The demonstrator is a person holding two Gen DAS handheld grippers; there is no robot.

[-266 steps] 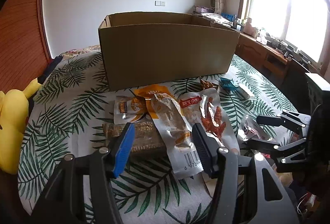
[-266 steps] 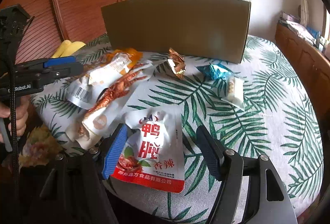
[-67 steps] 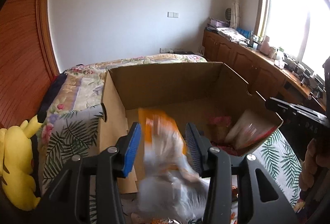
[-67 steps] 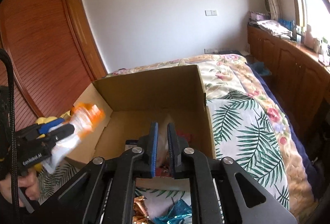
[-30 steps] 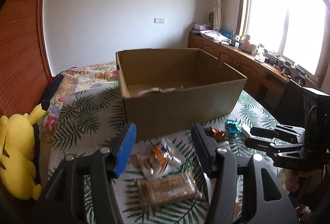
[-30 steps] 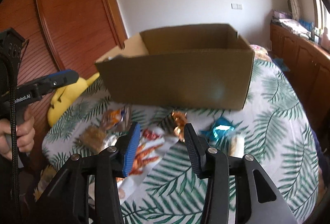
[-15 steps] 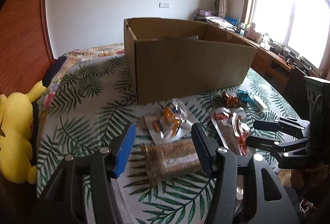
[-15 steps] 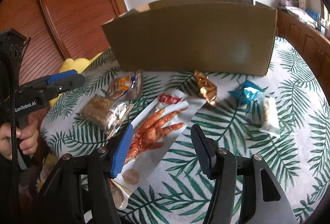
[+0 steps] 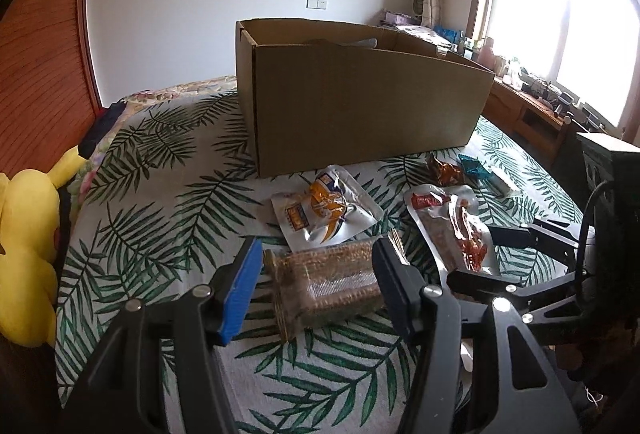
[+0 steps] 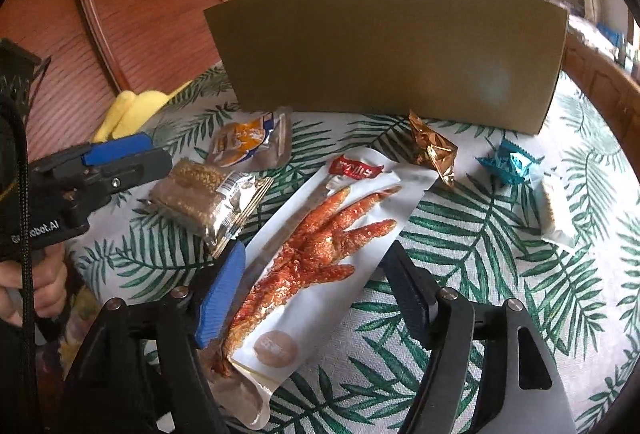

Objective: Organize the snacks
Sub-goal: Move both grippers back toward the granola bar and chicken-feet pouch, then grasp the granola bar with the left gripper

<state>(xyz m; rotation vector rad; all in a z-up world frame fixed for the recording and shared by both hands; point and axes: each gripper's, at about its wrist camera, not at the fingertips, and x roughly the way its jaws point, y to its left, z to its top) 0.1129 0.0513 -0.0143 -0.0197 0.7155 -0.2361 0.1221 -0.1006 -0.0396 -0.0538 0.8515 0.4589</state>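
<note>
A brown cardboard box stands open at the back of the leaf-print table; it also shows in the right wrist view. My left gripper is open, its jaws on either side of a clear-wrapped grain bar. My right gripper is open, its jaws on either side of a white chicken-feet pouch. An orange-and-silver pouch lies behind the bar. A gold wrapper, a teal wrapper and a white bar lie to the right.
A yellow plush toy sits off the table's left edge. A wooden wardrobe stands left, a window and wooden counter right. The table edge is close under both grippers.
Both grippers have come down and closer to the table. The grain bar now lies between the left jaws and the chicken-feet pouch between the right jaws.
</note>
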